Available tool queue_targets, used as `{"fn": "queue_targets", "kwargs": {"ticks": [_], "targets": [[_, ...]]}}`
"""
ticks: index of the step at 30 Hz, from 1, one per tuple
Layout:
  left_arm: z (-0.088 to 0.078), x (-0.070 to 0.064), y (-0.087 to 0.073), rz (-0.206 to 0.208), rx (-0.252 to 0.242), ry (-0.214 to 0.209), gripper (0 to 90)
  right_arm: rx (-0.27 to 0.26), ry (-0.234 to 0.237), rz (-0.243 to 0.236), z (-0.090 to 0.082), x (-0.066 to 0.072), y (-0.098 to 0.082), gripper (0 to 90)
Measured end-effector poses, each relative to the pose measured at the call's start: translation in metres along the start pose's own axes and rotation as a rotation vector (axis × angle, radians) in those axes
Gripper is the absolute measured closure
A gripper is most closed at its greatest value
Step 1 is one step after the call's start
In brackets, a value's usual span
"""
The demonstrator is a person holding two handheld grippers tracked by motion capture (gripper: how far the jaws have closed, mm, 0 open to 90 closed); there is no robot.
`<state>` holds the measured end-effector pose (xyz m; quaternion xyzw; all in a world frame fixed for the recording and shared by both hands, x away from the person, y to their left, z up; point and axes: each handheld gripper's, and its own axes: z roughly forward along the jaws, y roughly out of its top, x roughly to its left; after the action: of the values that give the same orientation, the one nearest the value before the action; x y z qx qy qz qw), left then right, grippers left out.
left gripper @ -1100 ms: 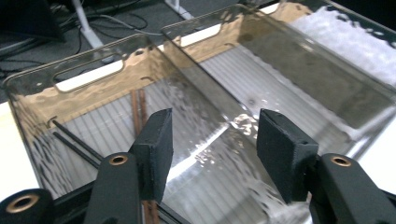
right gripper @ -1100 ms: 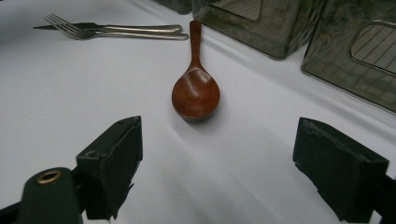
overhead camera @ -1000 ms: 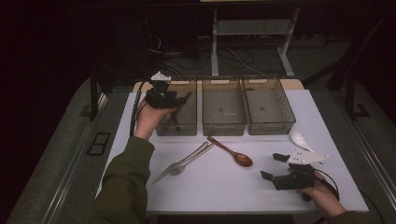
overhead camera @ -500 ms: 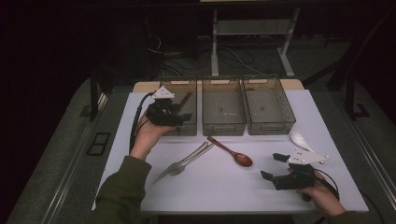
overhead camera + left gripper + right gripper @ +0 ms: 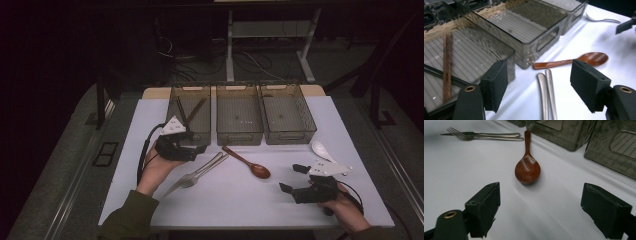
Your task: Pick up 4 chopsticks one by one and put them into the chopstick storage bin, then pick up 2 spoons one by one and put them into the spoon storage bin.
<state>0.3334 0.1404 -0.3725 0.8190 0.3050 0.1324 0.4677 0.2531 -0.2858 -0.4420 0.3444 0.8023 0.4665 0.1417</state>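
My left gripper [image 5: 196,146] [image 5: 539,75] hovers low over the table just in front of the left bin [image 5: 190,87], jaws open; they have just been opening, with nothing between them. Below its jaws lie the handles of a metal fork and a second metal utensil [image 5: 197,172] [image 5: 546,92] [image 5: 484,136]. A brown wooden spoon [image 5: 247,162] [image 5: 574,60] [image 5: 527,168] lies mid-table. My right gripper [image 5: 293,178] [image 5: 540,202] rests open near the front right, facing the spoon's bowl. Chopsticks [image 5: 192,111] [image 5: 447,65] lie in the left bin.
Three smoky see-through bins stand in a row at the back; the middle bin [image 5: 239,134] and right bin [image 5: 290,135] hold nothing I can see. A white ceramic spoon [image 5: 320,150] [image 5: 599,19] lies at the right. The white tabletop [image 5: 235,205] ends near the person's arms.
The left hand has come back from above the left bin toward the person and lower, over the fork handles, and its jaws stand wider. The right hand has stayed put.
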Motion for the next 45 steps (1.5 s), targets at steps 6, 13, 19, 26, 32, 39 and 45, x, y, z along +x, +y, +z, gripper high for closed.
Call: {"fn": "queue_targets", "kwargs": {"ticks": [6,13,19,26,32,39,45], "targets": [[-0.009,-0.009,-0.025,0.006,-0.022,-0.015,24.6,-0.001,0.003,-0.004,-0.001,0.0,0.0,15.5],[-0.014,-0.019,-0.05,0.021,-0.034,-0.039,14.9,-0.006,0.0,-0.003,-0.001,-0.001,0.0,15.4],[-0.013,-0.023,-0.065,0.011,-0.02,-0.049,3.1,-0.01,-0.006,0.008,-0.002,-0.002,0.0,15.4],[-0.012,-0.028,-0.075,-0.003,0.019,-0.058,0.0,-0.003,-0.013,0.016,-0.003,-0.003,0.001,15.4],[-0.012,-0.029,-0.077,-0.016,0.034,-0.069,0.0,0.014,-0.019,0.034,-0.002,-0.007,0.003,15.4],[-0.012,-0.03,-0.079,-0.013,0.046,-0.07,0.0,0.023,-0.019,0.057,-0.005,-0.013,0.008,15.4],[-0.012,-0.029,-0.08,-0.02,0.05,-0.082,0.0,0.022,-0.009,0.045,-0.009,-0.017,0.013,15.4]]}}
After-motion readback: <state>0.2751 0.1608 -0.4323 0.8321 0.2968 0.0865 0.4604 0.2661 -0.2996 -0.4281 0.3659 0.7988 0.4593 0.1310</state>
